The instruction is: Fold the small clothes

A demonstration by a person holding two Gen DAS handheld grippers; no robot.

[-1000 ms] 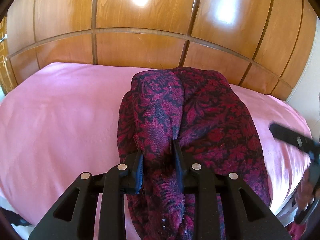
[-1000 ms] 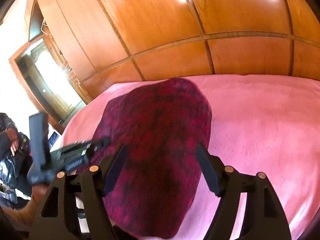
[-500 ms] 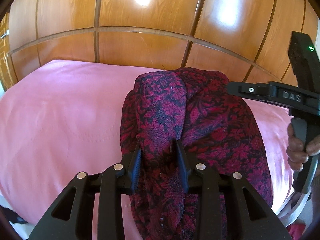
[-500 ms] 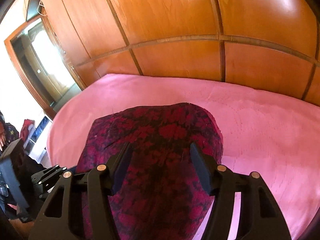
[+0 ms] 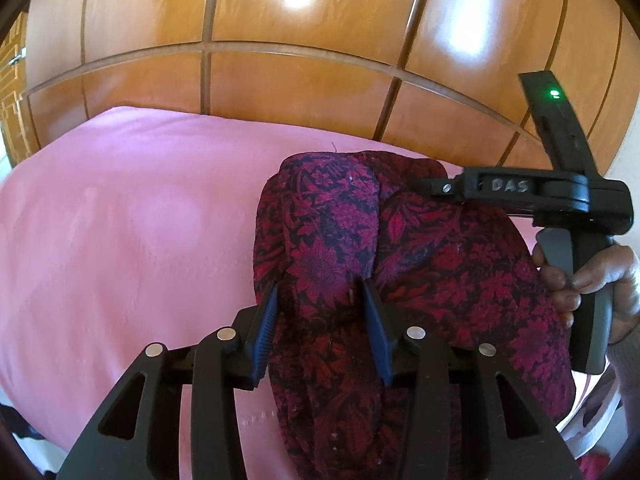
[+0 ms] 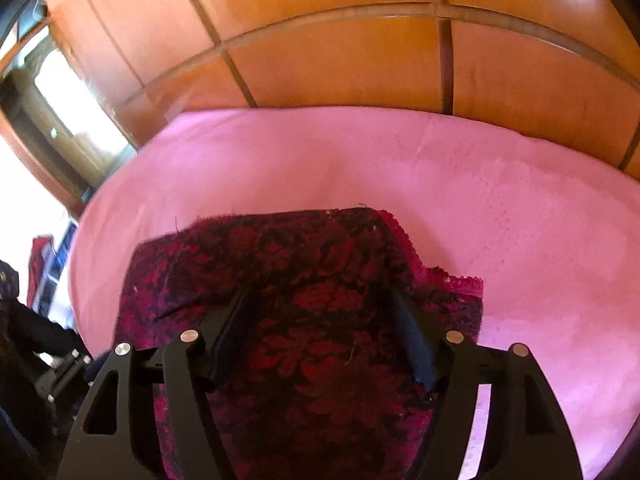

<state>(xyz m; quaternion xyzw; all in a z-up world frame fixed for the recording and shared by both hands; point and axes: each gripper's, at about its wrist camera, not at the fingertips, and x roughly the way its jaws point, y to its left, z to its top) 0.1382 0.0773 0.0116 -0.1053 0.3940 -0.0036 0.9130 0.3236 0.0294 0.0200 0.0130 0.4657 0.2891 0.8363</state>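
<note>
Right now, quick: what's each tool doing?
Left tool: partly open, straddling a fold of the red floral garment.
Right tool: open, over the garment, holding nothing.

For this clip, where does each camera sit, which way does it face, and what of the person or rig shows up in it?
Left wrist view: sits on the left hand-held gripper, facing along its fingers over the dark red floral garment toward the wood panelling; the right hand-held gripper's body and the person's right hand show at right.
Right wrist view: sits on the right hand-held gripper, looking down over the garment on the pink bedcover; only its own open fingers show clearly.
Shared: garment, bedcover, panelling.
</note>
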